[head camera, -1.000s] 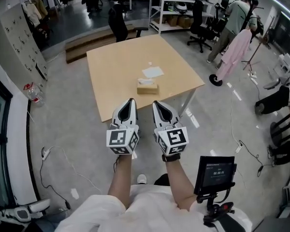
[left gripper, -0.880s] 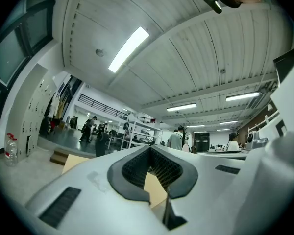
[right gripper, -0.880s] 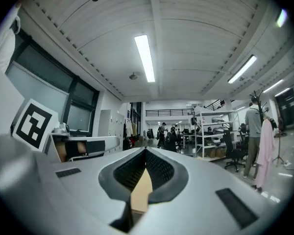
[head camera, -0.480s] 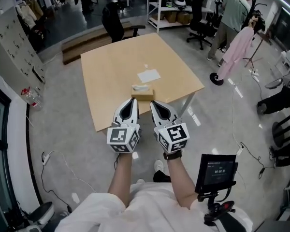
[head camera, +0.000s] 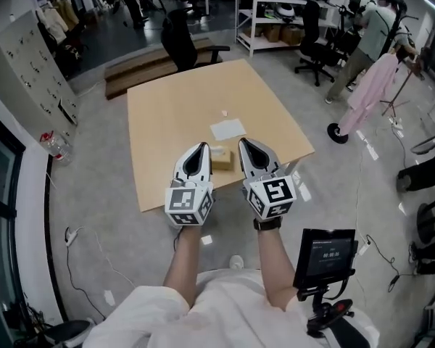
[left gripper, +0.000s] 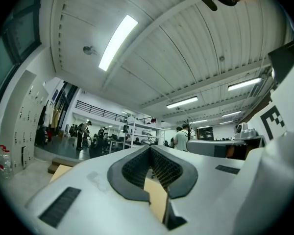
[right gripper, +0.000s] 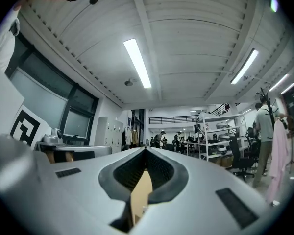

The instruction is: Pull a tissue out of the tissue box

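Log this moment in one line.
stage: pre-grasp | left claw: shut, empty | right claw: shut, empty | box: on table, untouched

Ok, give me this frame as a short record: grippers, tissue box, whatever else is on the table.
left gripper: shut, nothing between the jaws
right gripper: shut, nothing between the jaws
tissue box: on the wooden table, showing between the two grippers in the head view
white sheet: flat on the table, beyond the box
task state: no tissue in either gripper
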